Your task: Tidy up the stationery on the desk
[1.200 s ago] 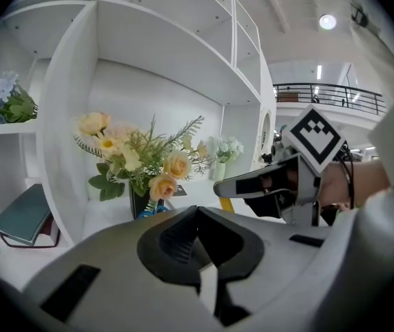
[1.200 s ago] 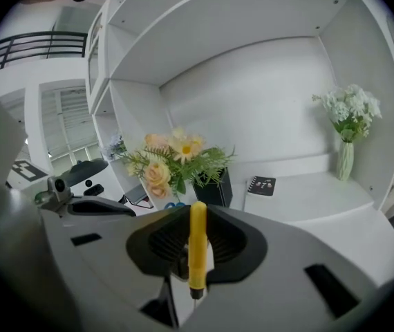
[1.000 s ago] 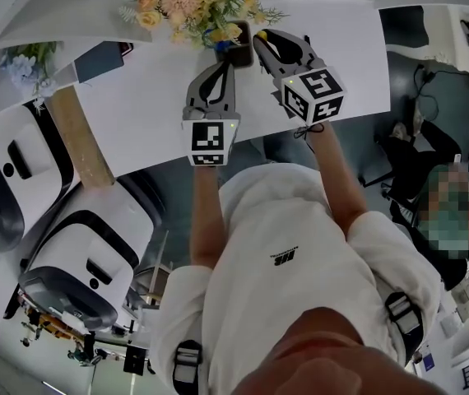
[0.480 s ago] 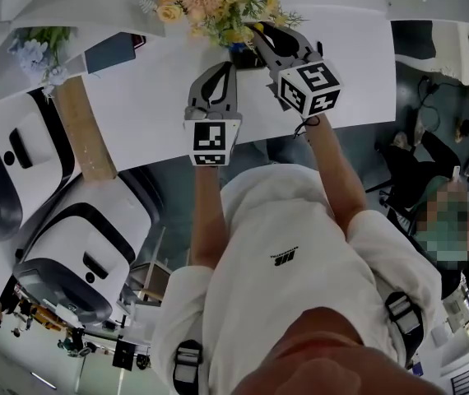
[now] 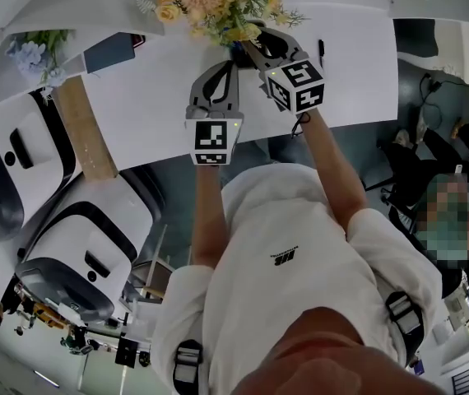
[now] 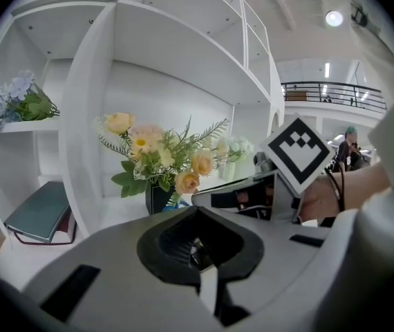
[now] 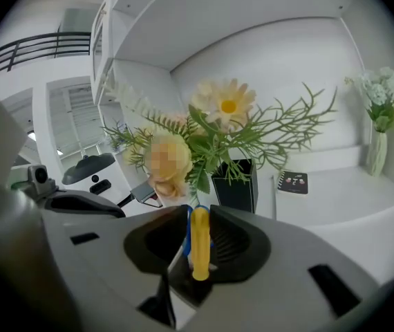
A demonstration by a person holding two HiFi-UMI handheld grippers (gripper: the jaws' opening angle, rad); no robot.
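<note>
Slippage worries me: my right gripper (image 5: 253, 44), upper centre by the black square vase (image 7: 237, 182), has just loosened its jaws around the yellow plastic pen (image 7: 199, 244), while my left gripper (image 5: 225, 68) sits clenched.
</note>
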